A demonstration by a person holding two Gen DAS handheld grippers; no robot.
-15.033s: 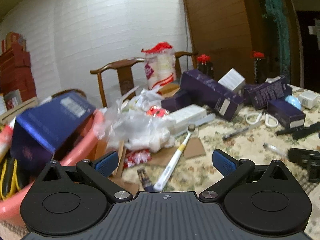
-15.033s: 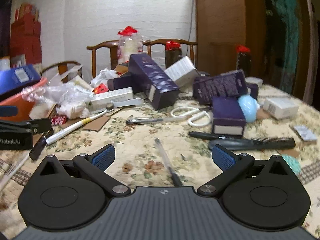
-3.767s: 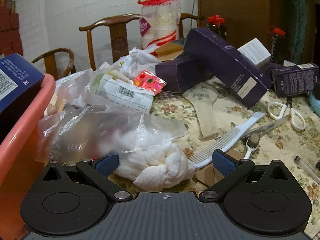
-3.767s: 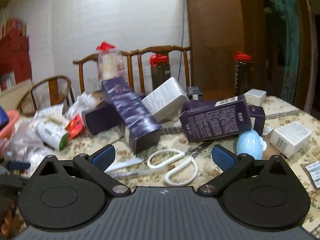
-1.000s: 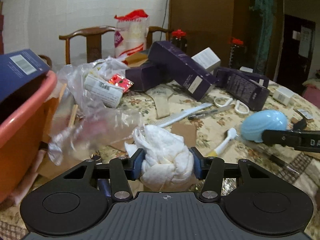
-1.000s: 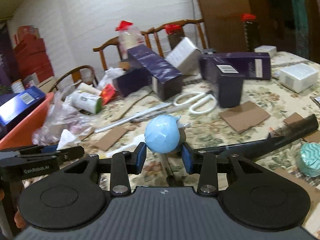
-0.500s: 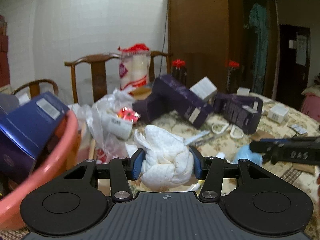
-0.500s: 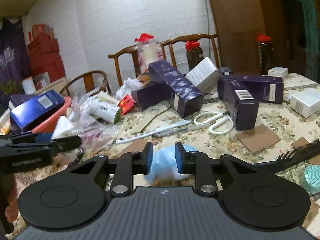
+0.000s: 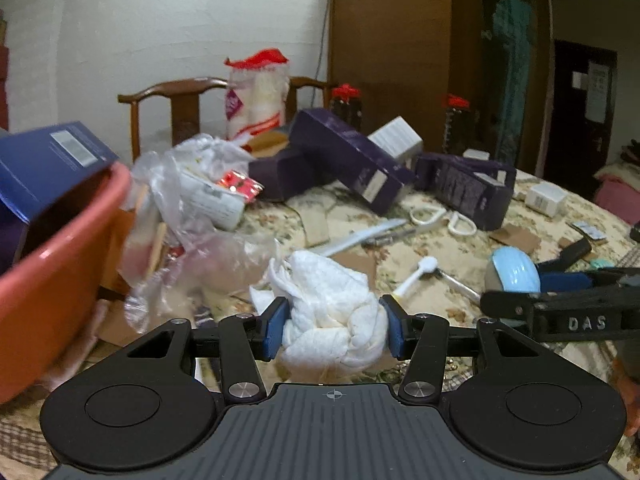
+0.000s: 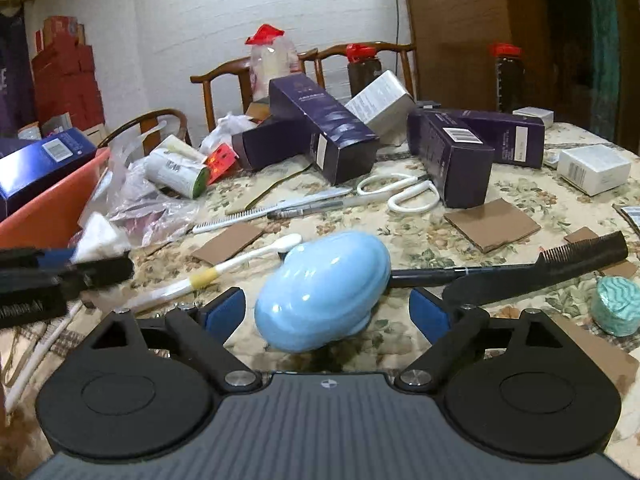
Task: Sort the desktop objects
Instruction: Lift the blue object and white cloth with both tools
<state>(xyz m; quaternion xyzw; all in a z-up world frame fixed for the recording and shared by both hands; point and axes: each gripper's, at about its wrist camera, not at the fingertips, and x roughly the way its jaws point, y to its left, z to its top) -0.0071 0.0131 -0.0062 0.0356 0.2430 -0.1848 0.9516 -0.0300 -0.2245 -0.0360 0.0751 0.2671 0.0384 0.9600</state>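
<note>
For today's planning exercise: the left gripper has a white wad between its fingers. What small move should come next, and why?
Probably carry the white wad left, over the orange basin, before opening. The left gripper is clamped on it, clear of the table, and the basin's rim sits just to the left, already holding a blue box.

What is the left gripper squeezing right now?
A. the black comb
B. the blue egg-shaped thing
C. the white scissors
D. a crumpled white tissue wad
D: the left gripper has its blue pads pressed against both sides of the crumpled white tissue wad, while the blue egg-shaped thing sits between the right gripper's open fingers.
</note>
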